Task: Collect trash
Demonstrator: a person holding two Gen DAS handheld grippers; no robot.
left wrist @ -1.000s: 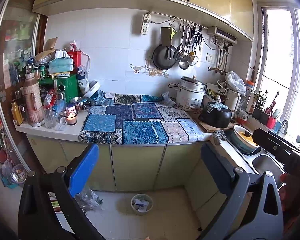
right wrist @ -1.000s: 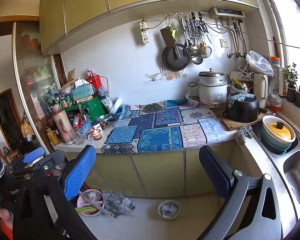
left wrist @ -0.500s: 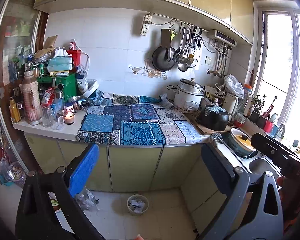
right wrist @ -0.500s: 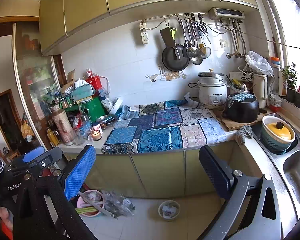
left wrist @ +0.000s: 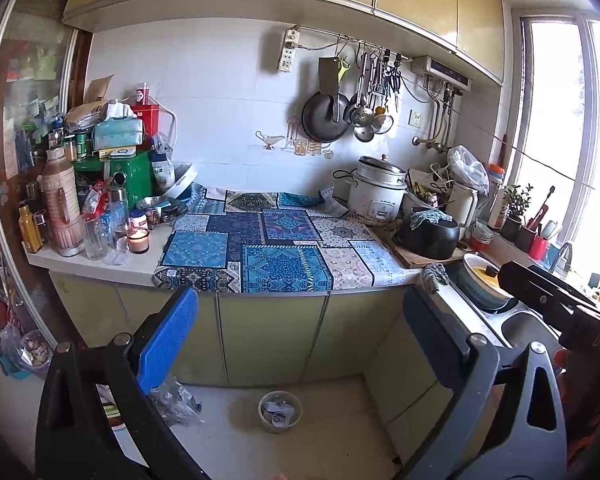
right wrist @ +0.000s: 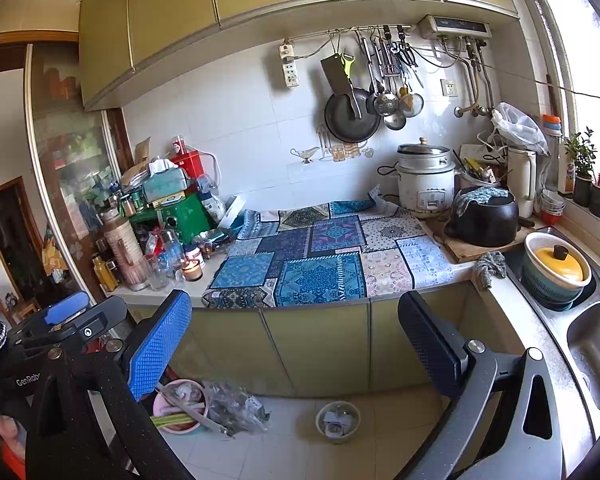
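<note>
A small round trash bin (left wrist: 280, 411) with crumpled paper inside stands on the floor in front of the cabinets; it also shows in the right wrist view (right wrist: 337, 421). A crumpled clear plastic bag (right wrist: 236, 404) lies on the floor beside a pink basin (right wrist: 179, 404); the bag also shows in the left wrist view (left wrist: 176, 400). My left gripper (left wrist: 300, 344) is open and empty, held well above the floor. My right gripper (right wrist: 296, 344) is open and empty, at about the same height. No loose trash shows on the patchwork cloth (right wrist: 324, 260).
The counter's left end is crowded with bottles, jars, a lit candle (left wrist: 138, 239) and a green appliance (left wrist: 128, 176). A rice cooker (right wrist: 426, 184), black pot (right wrist: 484, 216), and sink with a yellow-lidded bowl (right wrist: 556, 268) lie to the right. Cabinet doors (left wrist: 272, 340) face me.
The left wrist view has pulled back and up slightly, so the bin sits a little higher in frame. The right gripper has hardly moved. Both stay open.
</note>
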